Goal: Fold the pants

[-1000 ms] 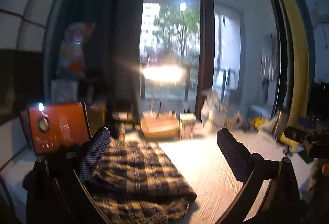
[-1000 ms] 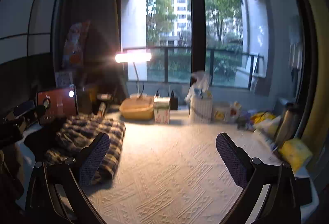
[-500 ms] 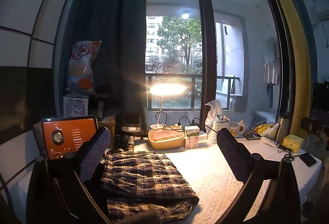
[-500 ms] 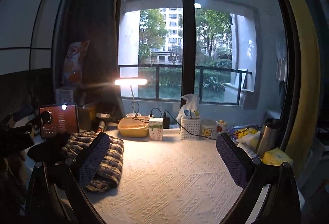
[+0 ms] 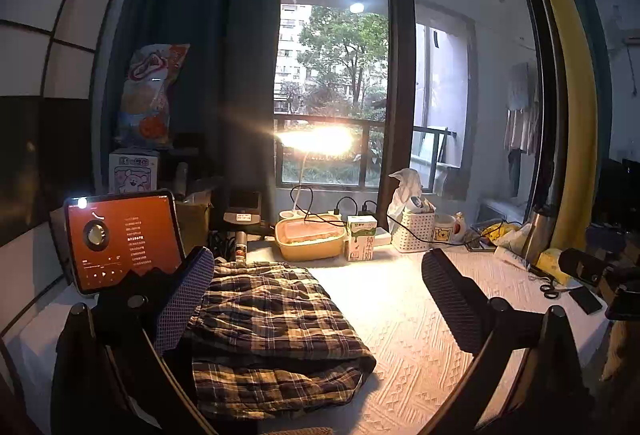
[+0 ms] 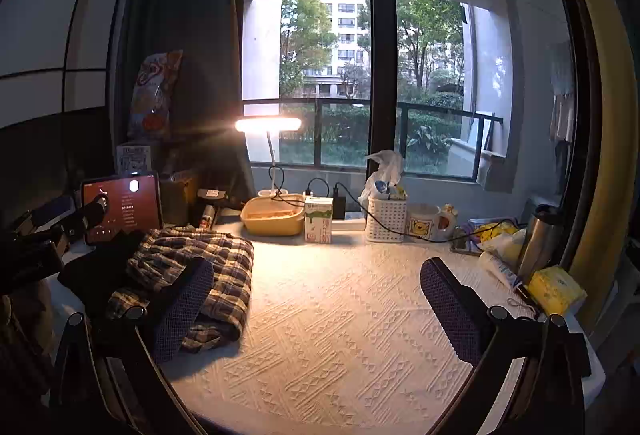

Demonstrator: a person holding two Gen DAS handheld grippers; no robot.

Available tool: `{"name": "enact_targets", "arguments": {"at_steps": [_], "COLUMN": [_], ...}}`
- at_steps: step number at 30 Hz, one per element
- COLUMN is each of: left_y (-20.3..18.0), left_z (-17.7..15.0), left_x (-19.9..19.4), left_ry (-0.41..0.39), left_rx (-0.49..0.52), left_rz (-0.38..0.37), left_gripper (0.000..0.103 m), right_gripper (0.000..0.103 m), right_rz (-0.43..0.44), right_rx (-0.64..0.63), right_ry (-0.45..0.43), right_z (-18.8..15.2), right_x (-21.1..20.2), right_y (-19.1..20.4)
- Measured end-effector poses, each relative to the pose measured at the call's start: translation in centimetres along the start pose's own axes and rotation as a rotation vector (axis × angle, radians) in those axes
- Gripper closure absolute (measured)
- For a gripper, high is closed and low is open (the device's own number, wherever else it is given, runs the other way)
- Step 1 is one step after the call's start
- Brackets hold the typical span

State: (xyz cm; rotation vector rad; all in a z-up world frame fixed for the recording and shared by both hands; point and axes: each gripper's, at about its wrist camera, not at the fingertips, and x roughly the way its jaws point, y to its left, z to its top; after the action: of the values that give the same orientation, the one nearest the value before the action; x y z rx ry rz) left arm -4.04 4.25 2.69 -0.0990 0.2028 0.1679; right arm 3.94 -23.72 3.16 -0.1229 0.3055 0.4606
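The plaid pants (image 5: 276, 331) are seen folded into a thick bundle at the left side of the table (image 6: 360, 315), near the tablet (image 5: 120, 239). The left gripper (image 5: 316, 299) and right gripper (image 6: 316, 309) are held wide open above the table, nothing being gripped, probably because the folding is judged finished.

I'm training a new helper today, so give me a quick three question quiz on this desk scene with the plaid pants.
1. True or false: the left tool grips the plaid pants.
2. What stands directly beside the yellow tub: A) milk carton B) steel flask C) tablet?
3. Fill in: the pants lie ____ on the white tablecloth.

Key: 1 false; 2 A; 3 folded.
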Motion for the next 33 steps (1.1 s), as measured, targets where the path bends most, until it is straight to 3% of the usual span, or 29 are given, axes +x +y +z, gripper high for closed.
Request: {"name": "enact_targets", "arguments": {"at_steps": [33], "left_y": [-0.39], "left_z": [0.19], "left_x": [0.01], "left_ry": [0.018], "left_rx": [0.0], "left_rz": [-0.028], "left_gripper": [0.001], "right_gripper": [0.0], "right_rz": [-0.013], "right_rx": [0.031], "right_ry": [0.016], "right_z": [-0.69], "right_x": [0.36], "right_y": [-0.65]}}
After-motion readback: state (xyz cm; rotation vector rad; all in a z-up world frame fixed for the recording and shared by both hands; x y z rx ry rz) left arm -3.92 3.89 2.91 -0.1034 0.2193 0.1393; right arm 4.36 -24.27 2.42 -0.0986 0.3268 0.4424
